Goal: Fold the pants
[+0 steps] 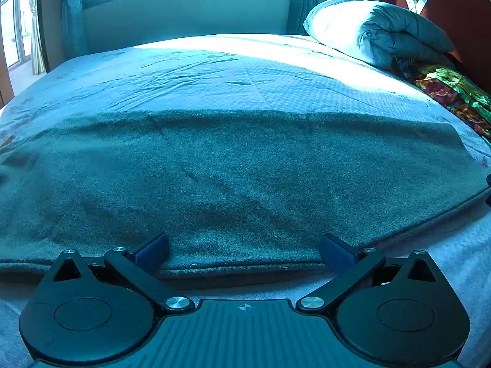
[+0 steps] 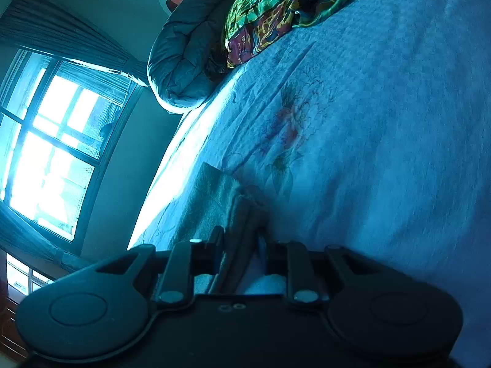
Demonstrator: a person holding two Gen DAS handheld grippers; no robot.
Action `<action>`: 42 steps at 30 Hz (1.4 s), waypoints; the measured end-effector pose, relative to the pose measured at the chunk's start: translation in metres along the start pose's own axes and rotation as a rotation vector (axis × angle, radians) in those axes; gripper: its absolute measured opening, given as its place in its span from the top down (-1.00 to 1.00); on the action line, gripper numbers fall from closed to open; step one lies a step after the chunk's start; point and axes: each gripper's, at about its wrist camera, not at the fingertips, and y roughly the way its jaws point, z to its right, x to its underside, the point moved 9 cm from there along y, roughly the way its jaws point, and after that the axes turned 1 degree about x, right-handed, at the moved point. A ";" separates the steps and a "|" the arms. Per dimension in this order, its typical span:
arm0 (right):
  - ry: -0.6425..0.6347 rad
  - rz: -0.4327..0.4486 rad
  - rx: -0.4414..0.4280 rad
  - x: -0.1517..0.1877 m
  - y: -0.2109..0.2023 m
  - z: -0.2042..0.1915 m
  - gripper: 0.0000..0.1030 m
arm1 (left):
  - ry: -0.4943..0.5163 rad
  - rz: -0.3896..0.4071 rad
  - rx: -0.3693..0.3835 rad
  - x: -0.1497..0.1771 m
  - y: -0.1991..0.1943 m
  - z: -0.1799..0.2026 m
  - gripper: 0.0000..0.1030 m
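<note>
The grey pants [image 1: 239, 178] lie flat across the bed in a wide band, their near edge at my left gripper [image 1: 244, 253]. The left gripper is open, its blue pads [image 1: 153, 253] spread wide over the pants' near edge, touching nothing that I can see. In the right wrist view, tilted sideways, my right gripper [image 2: 241, 242] is shut on a bunched end of the pants [image 2: 227, 202], which rises in folds between the fingers above the sheet.
The light blue bed sheet [image 1: 214, 70] covers the bed. A rolled grey duvet [image 1: 377, 33] and a colourful cloth [image 1: 451, 92] lie at the headboard end on the right. A window [image 2: 46, 150] and wall are beyond the bed.
</note>
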 end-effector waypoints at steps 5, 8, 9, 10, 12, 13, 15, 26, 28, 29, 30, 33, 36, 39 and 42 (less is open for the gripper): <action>0.008 0.011 0.003 -0.003 -0.001 -0.002 0.70 | -0.001 0.003 -0.010 0.000 0.002 0.000 -1.00; 0.003 -0.012 0.041 -0.001 0.000 -0.003 0.70 | 0.001 0.003 -0.011 0.000 0.002 0.001 -1.00; -0.004 -0.007 0.045 -0.002 -0.003 -0.006 0.62 | 0.001 0.004 -0.009 0.000 0.001 0.000 -1.00; -0.015 -0.005 0.062 -0.002 -0.004 -0.007 0.62 | 0.000 0.005 -0.008 0.001 0.001 0.000 -1.00; -0.012 -0.020 0.087 0.000 -0.005 -0.005 0.65 | -0.002 0.006 -0.008 0.000 0.002 0.000 -1.00; -0.004 -0.017 0.084 -0.001 -0.004 -0.004 0.65 | -0.003 0.007 -0.009 0.000 0.002 0.000 -1.00; -0.001 -0.028 0.094 -0.001 0.006 -0.002 0.65 | -0.002 0.010 -0.011 0.001 0.001 0.000 -1.00; -0.191 0.000 0.143 0.003 0.008 -0.029 0.88 | -0.003 0.031 -0.030 0.002 0.003 0.001 -1.00; -0.256 0.025 0.094 0.005 -0.001 -0.060 0.88 | -0.014 0.034 -0.003 0.000 0.000 -0.002 -1.00; -0.306 0.028 0.077 0.009 -0.004 -0.080 0.88 | -0.022 0.034 0.009 -0.002 -0.005 -0.008 -1.00; -0.354 0.030 0.047 0.014 -0.008 -0.103 0.88 | -0.031 0.045 0.008 -0.005 -0.012 -0.017 -1.00; -0.504 0.024 -0.046 0.048 -0.014 -0.176 0.88 | -0.056 0.091 -0.033 -0.006 -0.040 -0.067 -1.00; -0.571 -0.020 -0.158 0.104 -0.011 -0.240 0.88 | -0.102 0.097 -0.092 0.006 -0.067 -0.141 -1.00; -0.627 -0.109 -0.261 0.184 0.000 -0.294 0.87 | -0.160 0.119 -0.179 0.021 -0.097 -0.217 -1.00; -0.703 -0.248 -0.338 0.287 0.018 -0.328 0.67 | -0.237 0.137 -0.253 0.036 -0.121 -0.281 -1.00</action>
